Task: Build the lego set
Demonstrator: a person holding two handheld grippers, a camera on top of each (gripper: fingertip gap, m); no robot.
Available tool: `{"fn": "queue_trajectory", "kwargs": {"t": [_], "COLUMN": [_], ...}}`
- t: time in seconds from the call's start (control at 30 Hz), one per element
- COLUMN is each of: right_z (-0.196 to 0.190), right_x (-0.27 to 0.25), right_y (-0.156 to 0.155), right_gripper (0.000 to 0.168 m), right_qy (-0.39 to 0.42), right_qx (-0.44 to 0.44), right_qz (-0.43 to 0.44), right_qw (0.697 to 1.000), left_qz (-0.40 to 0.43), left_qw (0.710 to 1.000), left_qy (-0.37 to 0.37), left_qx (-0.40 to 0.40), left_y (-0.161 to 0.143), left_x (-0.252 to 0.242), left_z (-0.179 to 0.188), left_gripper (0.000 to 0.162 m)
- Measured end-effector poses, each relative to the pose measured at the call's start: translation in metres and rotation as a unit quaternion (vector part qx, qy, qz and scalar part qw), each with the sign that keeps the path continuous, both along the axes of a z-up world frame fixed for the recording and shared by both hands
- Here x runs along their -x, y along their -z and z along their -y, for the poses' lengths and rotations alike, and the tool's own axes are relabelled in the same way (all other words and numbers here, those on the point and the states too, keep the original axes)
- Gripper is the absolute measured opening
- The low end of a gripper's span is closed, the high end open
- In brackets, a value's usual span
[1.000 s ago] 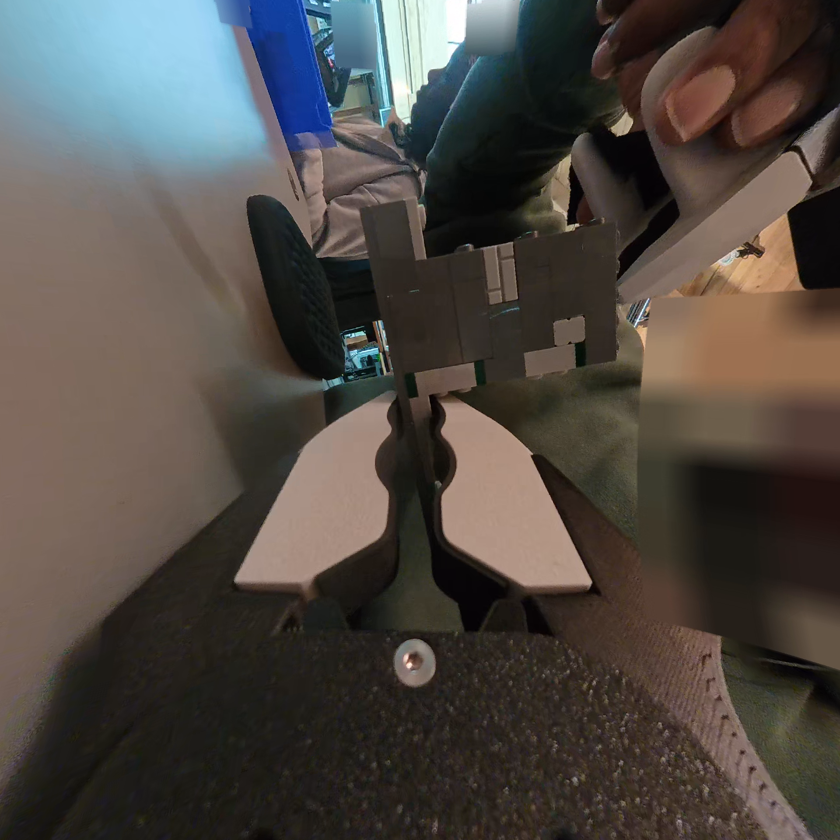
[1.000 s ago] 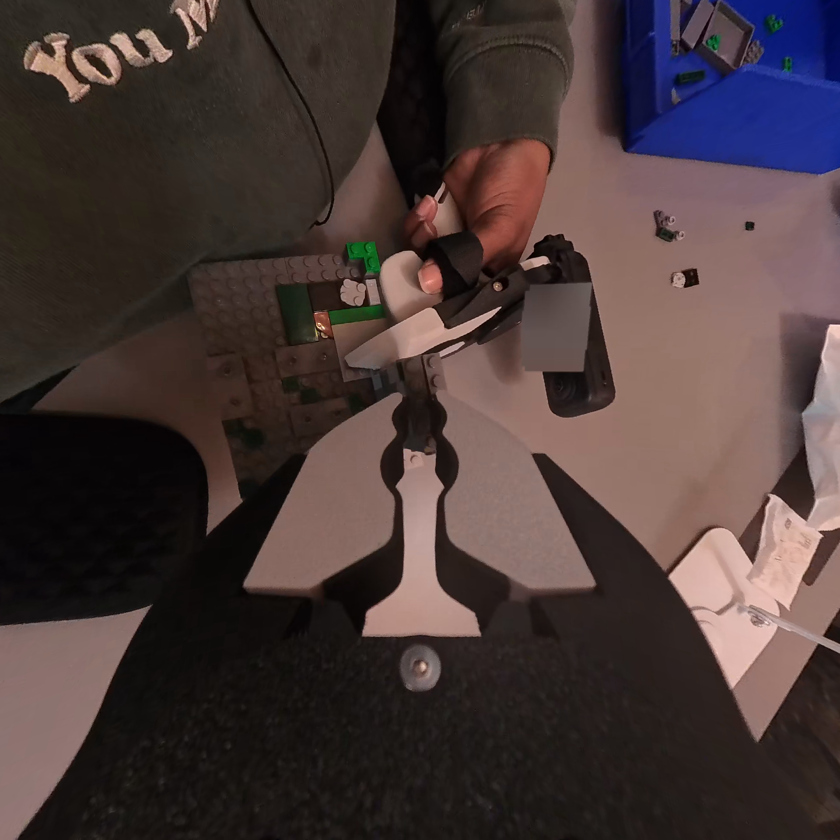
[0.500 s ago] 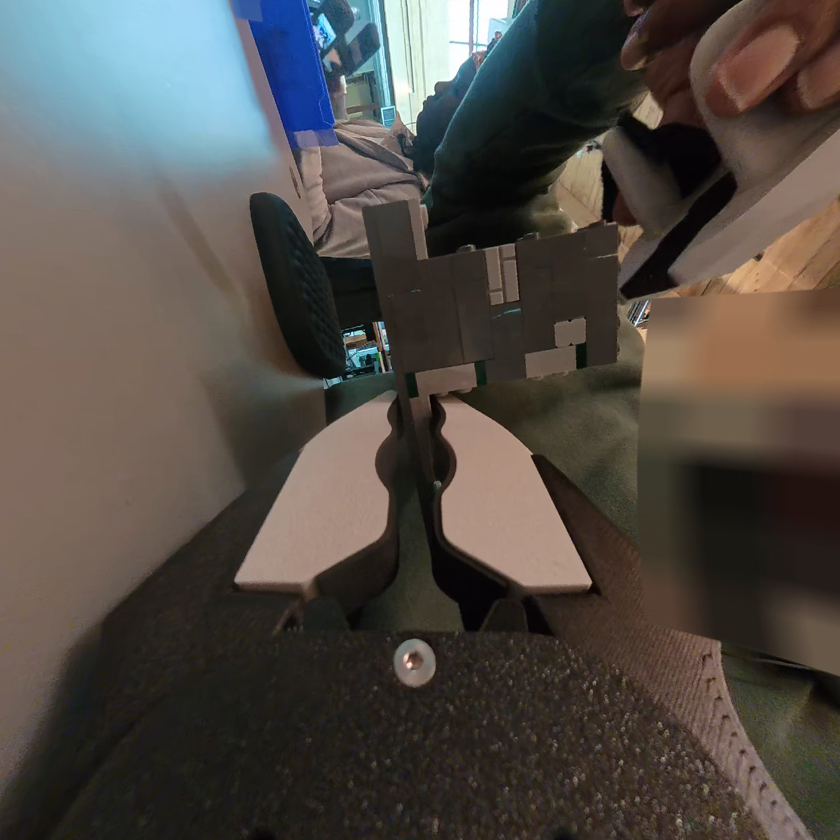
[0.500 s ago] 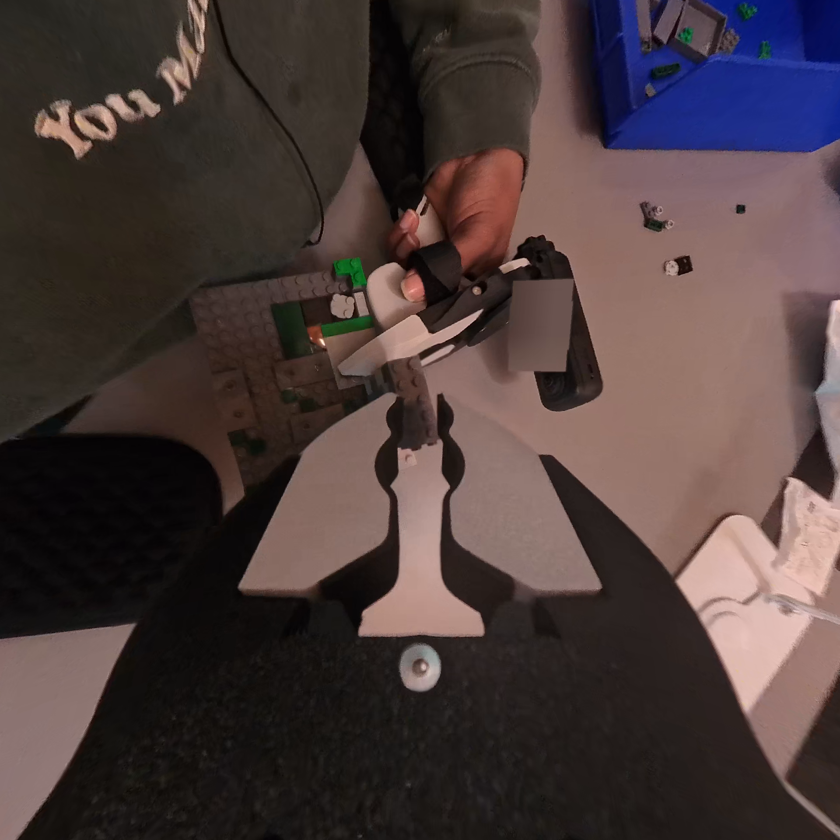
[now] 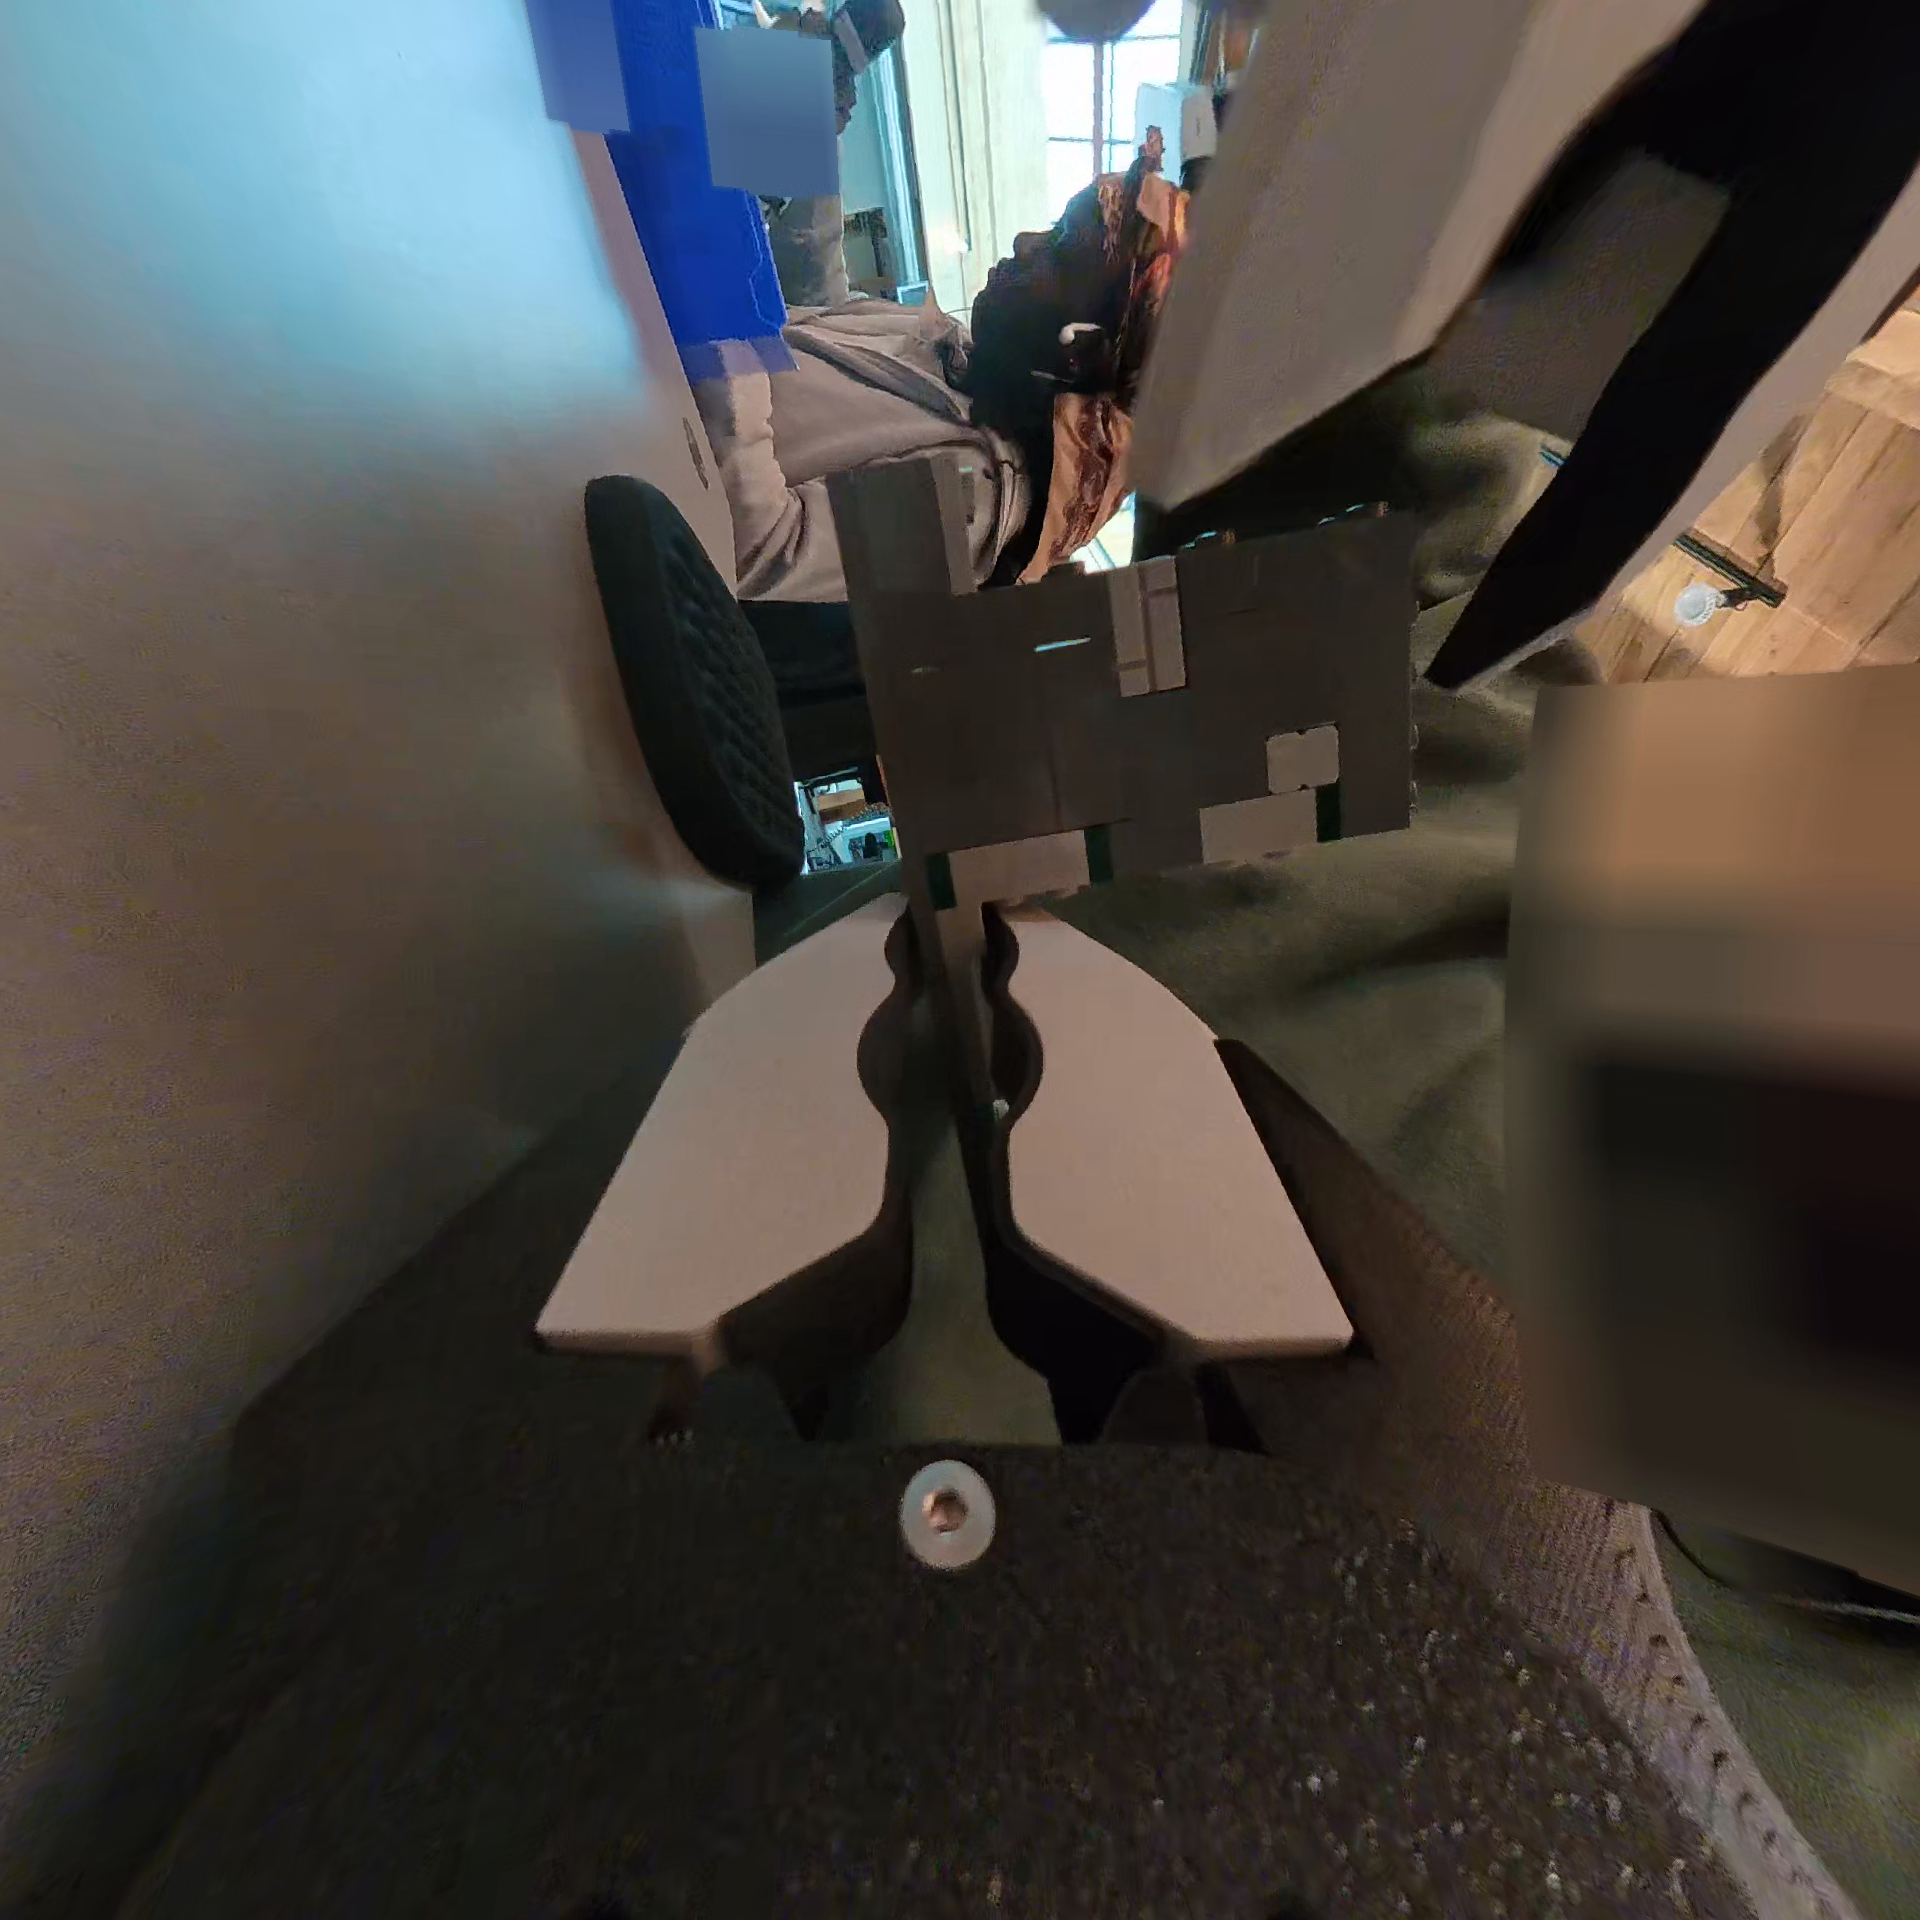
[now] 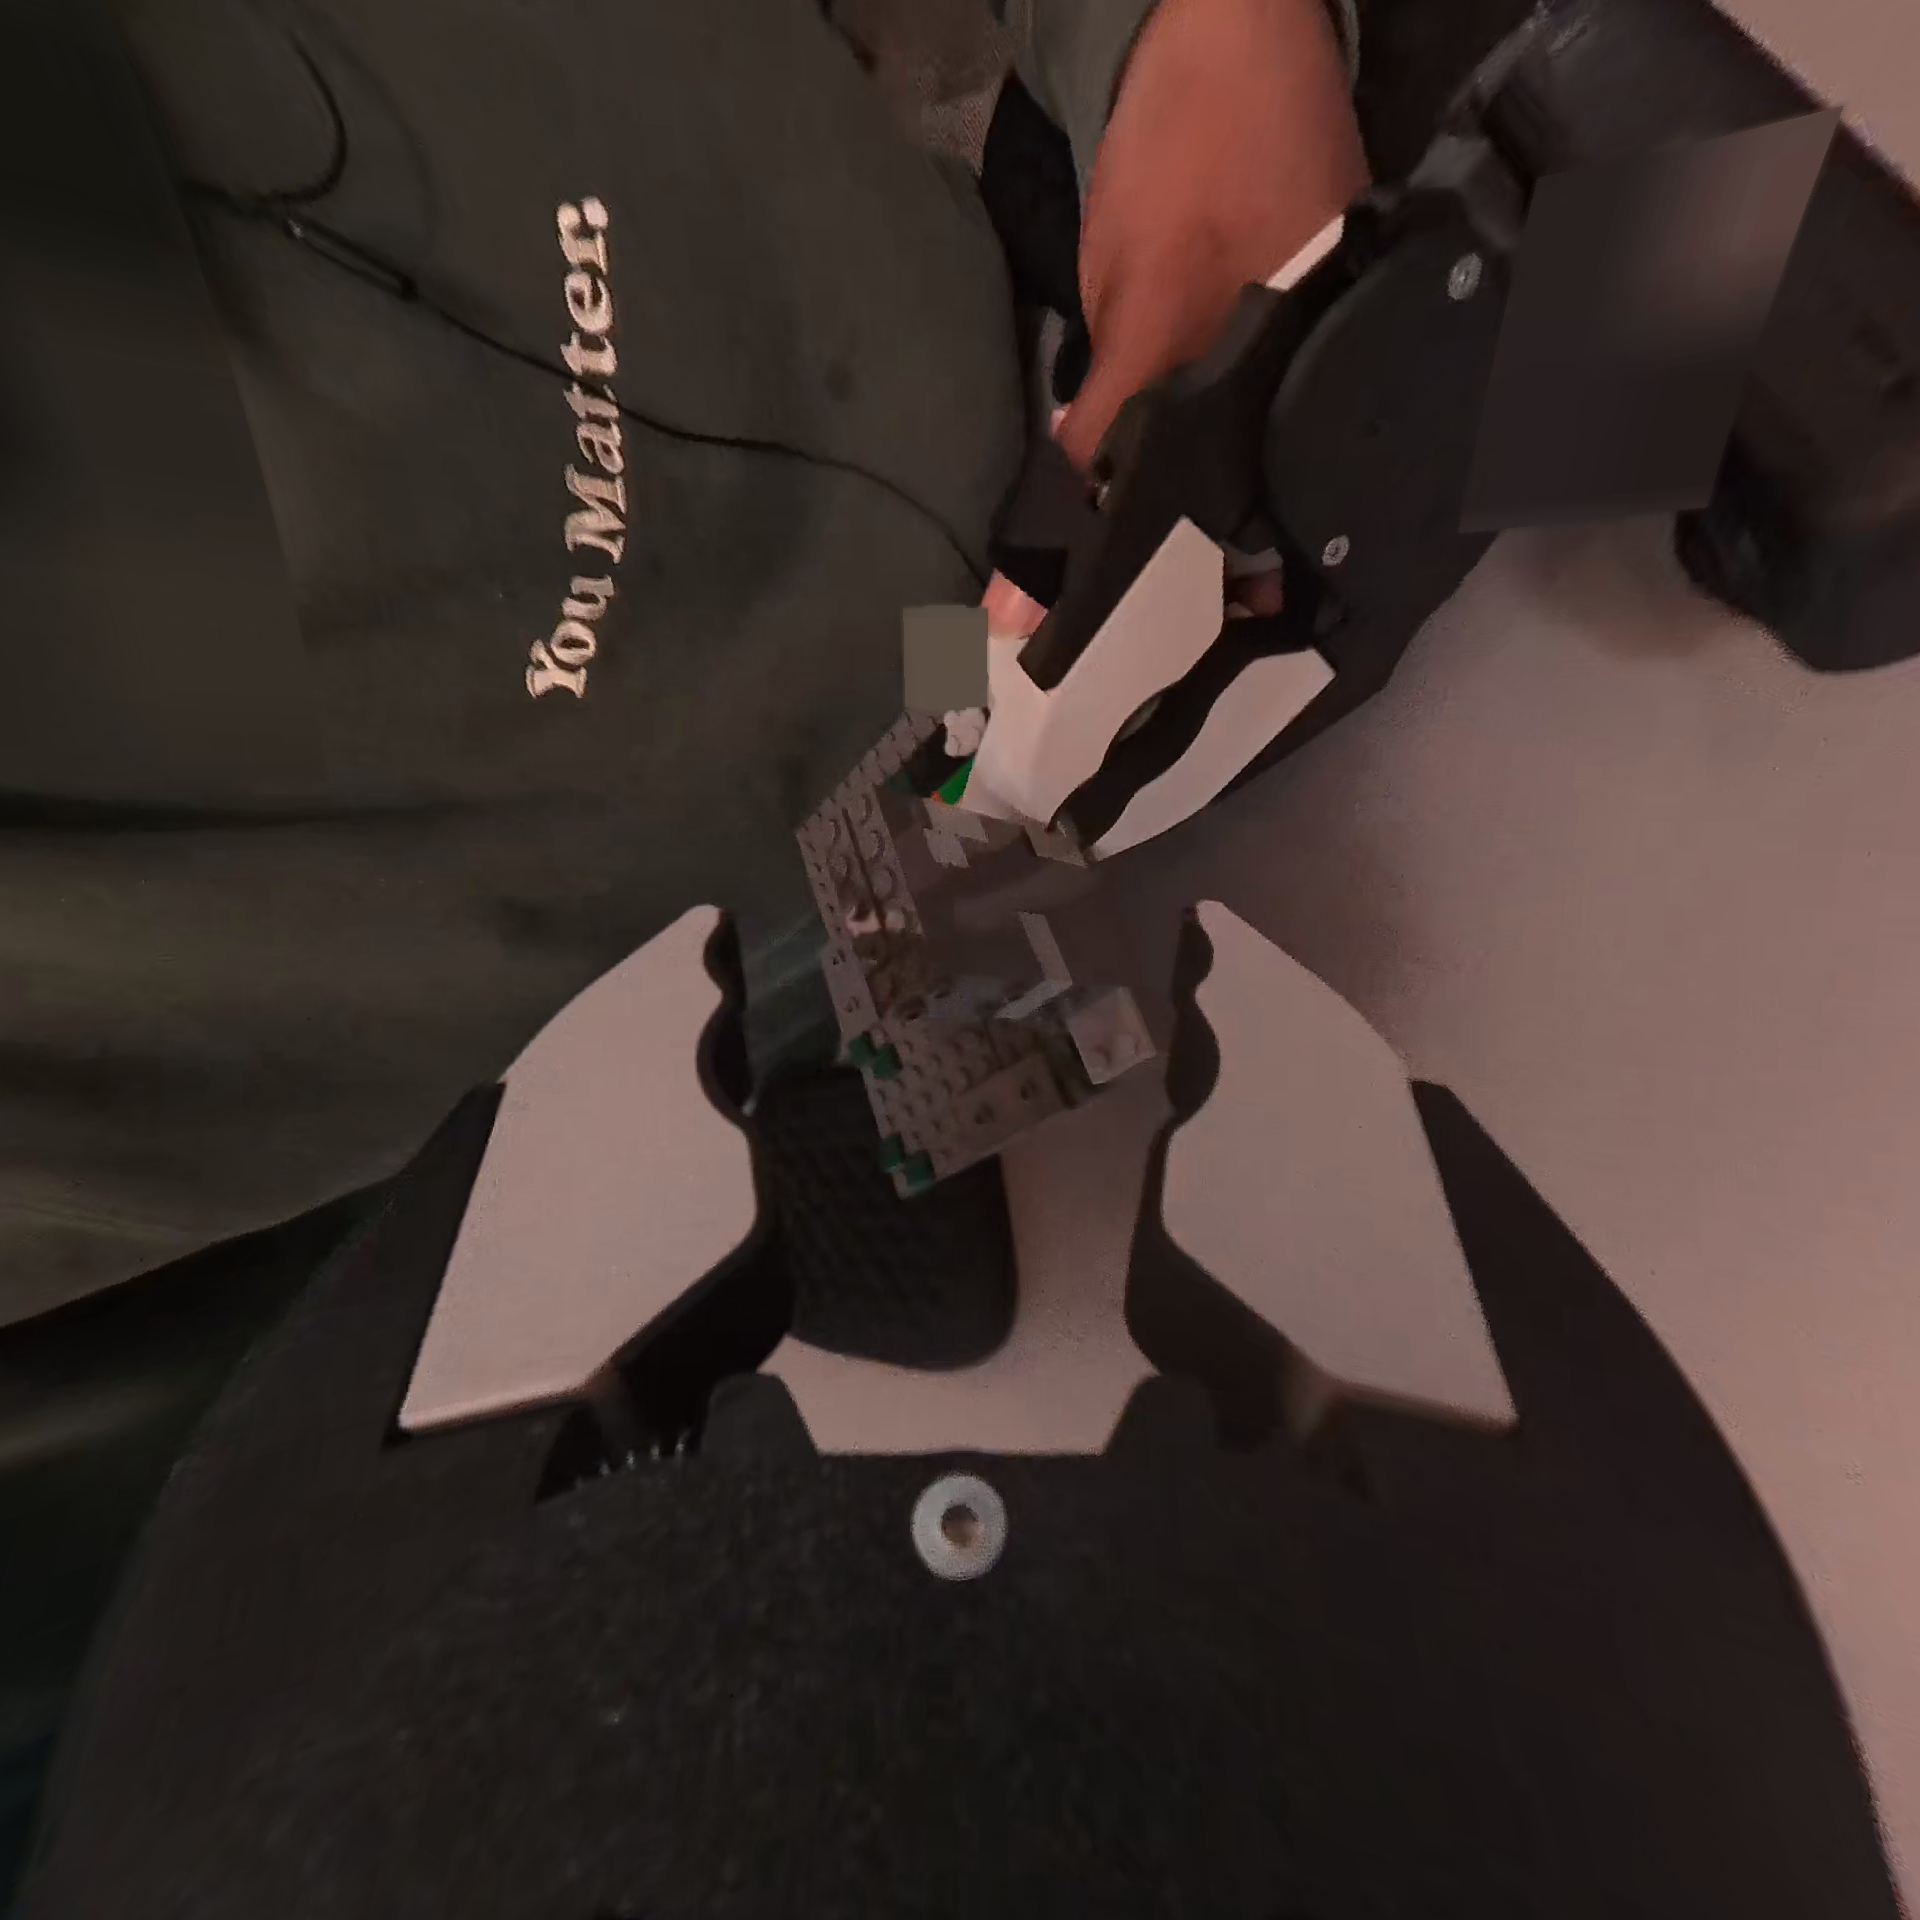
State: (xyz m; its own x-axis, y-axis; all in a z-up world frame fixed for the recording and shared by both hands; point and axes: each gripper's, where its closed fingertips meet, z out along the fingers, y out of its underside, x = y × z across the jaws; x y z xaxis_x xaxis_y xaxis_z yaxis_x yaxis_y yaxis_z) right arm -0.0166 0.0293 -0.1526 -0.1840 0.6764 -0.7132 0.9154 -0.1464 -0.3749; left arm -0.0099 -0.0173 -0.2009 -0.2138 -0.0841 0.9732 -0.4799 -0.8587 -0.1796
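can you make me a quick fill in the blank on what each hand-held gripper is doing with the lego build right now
1. The left hand-held gripper is ____ on the grey lego baseplate.
2. The right hand-held gripper has its jaws ____.
3. In the right wrist view, the baseplate is lifted off the ____ table.

Missing words: shut; open; grey

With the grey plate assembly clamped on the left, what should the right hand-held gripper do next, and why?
Probably back away to fetch another brick. The right hand-held gripper is open and empty above the lego assembly, which the left hand-held gripper holds by its edge.
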Motion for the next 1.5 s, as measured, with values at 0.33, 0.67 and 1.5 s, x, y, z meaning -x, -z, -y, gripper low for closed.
{"fn": "queue_trajectory", "kwargs": {"t": [0.33, 0.67, 1.5], "right_z": [-0.002, 0.000, 0.013], "right_x": [0.001, 0.006, 0.015], "right_y": [0.025, 0.036, 0.041], "right_gripper": [0.108, 0.113, 0.100], "right_qy": [0.207, 0.299, 0.309], "right_qx": [0.112, 0.151, 0.164], "right_qz": [-0.009, -0.010, 0.004], "right_qw": [0.972, 0.942, 0.937], "left_qz": [-0.005, -0.017, -0.043], "left_qw": [1.000, 0.999, 0.994], "left_qy": [-0.029, -0.046, -0.049], "left_qx": [-0.002, -0.011, -0.090], "left_y": [0.001, 0.005, 0.011], "left_x": [0.001, -0.001, 0.000], "left_z": [-0.008, -0.012, -0.006], "left_gripper": [0.010, 0.010, 0.010]}}
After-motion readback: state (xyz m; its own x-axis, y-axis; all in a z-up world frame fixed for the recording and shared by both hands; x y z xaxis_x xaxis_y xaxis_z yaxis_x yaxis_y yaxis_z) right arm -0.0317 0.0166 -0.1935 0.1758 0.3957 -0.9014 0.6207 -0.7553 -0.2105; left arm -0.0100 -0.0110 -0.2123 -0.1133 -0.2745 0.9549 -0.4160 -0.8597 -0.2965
